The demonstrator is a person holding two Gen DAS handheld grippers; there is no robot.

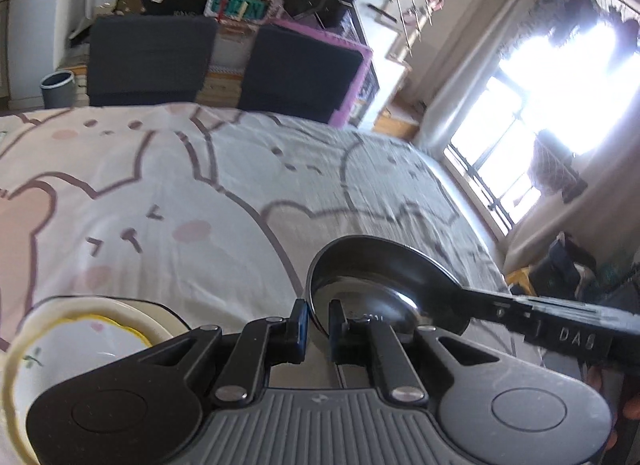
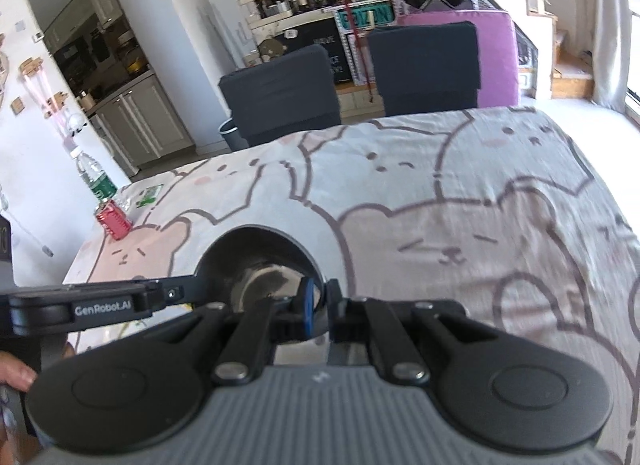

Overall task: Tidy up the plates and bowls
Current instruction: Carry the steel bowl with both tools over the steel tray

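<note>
Left wrist view: table covered by a cloth (image 1: 200,185) printed with cartoon bears and rabbits, pale pink and grey, lightly wrinkled. Two dark chairs (image 1: 150,61) at the far edge, a grey bin (image 1: 57,88) on the floor left of them, cluttered shelves behind, a purple box behind the right chair. Bright window (image 1: 560,113) at right with clothes hung above it. Nothing on the cloth ahead of the fingers. A cream bowl (image 1: 80,345) with a yellow inner band sits at lower left, partly hidden by the gripper body. The left gripper (image 1: 318,325) pinches the near-left rim of a black bowl (image 1: 380,269), pads nearly together with the rim between. The right gripper (image 1: 472,299) comes in from the right and grips the same bowl's opposite rim; bowl looks held above the cloth, tilted.

Right wrist view: same cloth (image 2: 460,205), same two chairs (image 2: 424,65) and bin (image 2: 230,131) beyond the far edge, kitchen cabinets (image 2: 132,117) at left. A plastic bottle (image 2: 94,179) and a red can (image 2: 113,219) stand near the table's left edge, well apart from the bowl. The black bowl (image 2: 248,253) is straight ahead; right gripper (image 2: 318,301) pinches its near-right rim, fingers almost shut on it. Left gripper (image 2: 184,291) reaches in from the left onto the bowl's left rim. A hand (image 2: 16,373) shows at the lower left edge.
</note>
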